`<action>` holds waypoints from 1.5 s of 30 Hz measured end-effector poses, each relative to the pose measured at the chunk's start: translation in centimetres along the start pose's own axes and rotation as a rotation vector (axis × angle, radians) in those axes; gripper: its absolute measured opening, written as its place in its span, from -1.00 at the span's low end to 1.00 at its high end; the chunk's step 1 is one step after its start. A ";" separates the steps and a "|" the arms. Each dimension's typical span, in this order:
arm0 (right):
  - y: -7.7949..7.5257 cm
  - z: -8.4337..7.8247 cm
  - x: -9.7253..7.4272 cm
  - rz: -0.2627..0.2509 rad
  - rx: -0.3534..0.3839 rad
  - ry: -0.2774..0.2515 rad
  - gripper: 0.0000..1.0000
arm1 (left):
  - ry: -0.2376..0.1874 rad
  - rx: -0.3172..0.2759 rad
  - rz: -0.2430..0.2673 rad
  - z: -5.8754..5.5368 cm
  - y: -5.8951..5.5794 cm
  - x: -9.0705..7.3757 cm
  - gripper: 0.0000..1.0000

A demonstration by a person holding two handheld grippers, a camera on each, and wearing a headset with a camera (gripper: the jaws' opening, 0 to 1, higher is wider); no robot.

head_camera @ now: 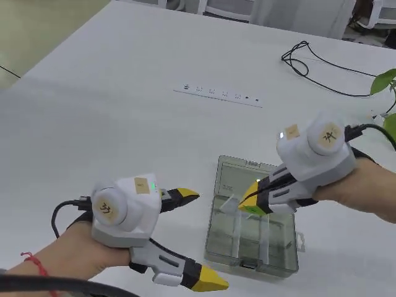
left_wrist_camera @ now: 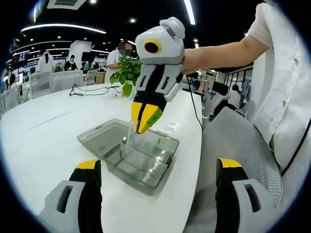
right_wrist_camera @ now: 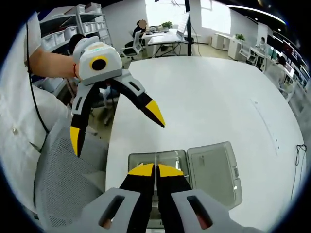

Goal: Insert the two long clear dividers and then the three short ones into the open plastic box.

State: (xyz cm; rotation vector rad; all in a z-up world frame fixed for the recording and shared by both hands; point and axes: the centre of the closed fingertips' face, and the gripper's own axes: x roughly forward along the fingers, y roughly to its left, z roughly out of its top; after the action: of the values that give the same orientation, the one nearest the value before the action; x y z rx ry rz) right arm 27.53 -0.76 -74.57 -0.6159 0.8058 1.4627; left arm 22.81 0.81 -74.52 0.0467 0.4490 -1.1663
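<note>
One divider (head_camera: 230, 204), right gripper (head_camera: 250, 202) angled over box (head_camera: 214, 250)

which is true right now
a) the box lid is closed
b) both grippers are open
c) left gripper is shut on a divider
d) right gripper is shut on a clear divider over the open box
d: the right gripper is pinched on a clear divider above the open plastic box, while the left gripper stands wide open.

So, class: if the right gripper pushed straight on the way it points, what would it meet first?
Probably the open clear plastic box, just past its yellow tips; the right gripper seems shut on a thin clear divider, depth unclear.
</note>
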 end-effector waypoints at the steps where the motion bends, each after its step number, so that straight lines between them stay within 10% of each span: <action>1: 0.0 -0.1 0.1 0.002 0.004 0.001 -0.95 | 0.002 -0.005 0.000 -0.1 0.0 0.0 1.00; 45: -0.3 -2.3 5.4 0.005 -0.052 0.092 -0.95 | -0.031 -0.050 0.010 -0.4 0.4 0.1 0.96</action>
State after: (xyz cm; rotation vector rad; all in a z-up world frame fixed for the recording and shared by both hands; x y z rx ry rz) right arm 27.27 0.77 -80.28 -0.7254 0.8433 1.4720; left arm 23.12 1.01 -74.98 -0.0118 0.4499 -1.1443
